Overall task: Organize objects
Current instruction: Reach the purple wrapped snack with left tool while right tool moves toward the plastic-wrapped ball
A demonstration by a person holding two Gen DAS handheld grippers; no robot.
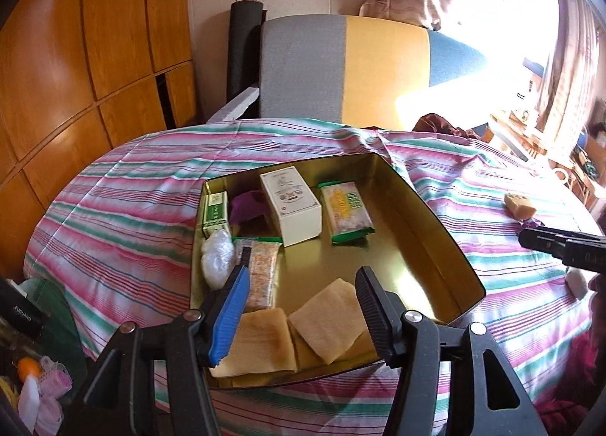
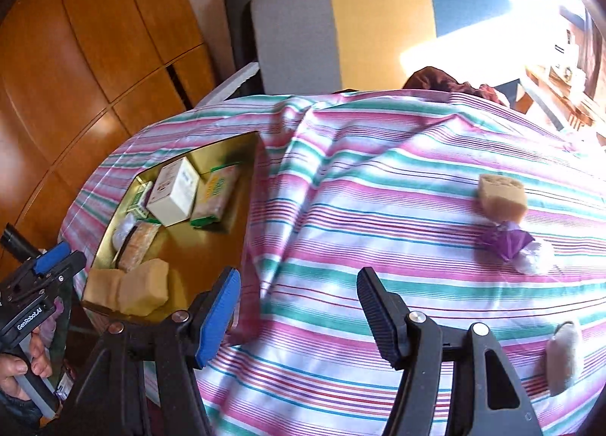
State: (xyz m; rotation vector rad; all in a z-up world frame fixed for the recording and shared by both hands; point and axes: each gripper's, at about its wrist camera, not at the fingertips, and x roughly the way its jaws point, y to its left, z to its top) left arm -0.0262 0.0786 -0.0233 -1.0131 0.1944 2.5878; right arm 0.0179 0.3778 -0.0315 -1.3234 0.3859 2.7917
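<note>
A gold tin tray (image 1: 435,239) sits on the striped cloth and also shows in the right wrist view (image 2: 242,216). It holds a white box (image 1: 291,205), a green-edged snack pack (image 1: 346,210), a small green box (image 1: 216,214), a purple wrapper (image 1: 248,205), a white bag (image 1: 216,258), a speckled pack (image 1: 261,277) and two tan squares (image 1: 325,326). My left gripper (image 1: 303,303) is open and empty above the tray's near end. My right gripper (image 2: 299,307) is open and empty over bare cloth. A tan sponge block (image 2: 502,197), a purple wrapped piece (image 2: 505,243) and a whitish piece (image 2: 564,356) lie on the cloth to its right.
The table (image 2: 378,178) is round, under a pink, green and white striped cloth. A grey, yellow and blue chair back (image 1: 341,64) stands behind it. Wooden cabinets (image 1: 75,76) fill the left. Cluttered shelves (image 1: 549,140) stand far right by a bright window.
</note>
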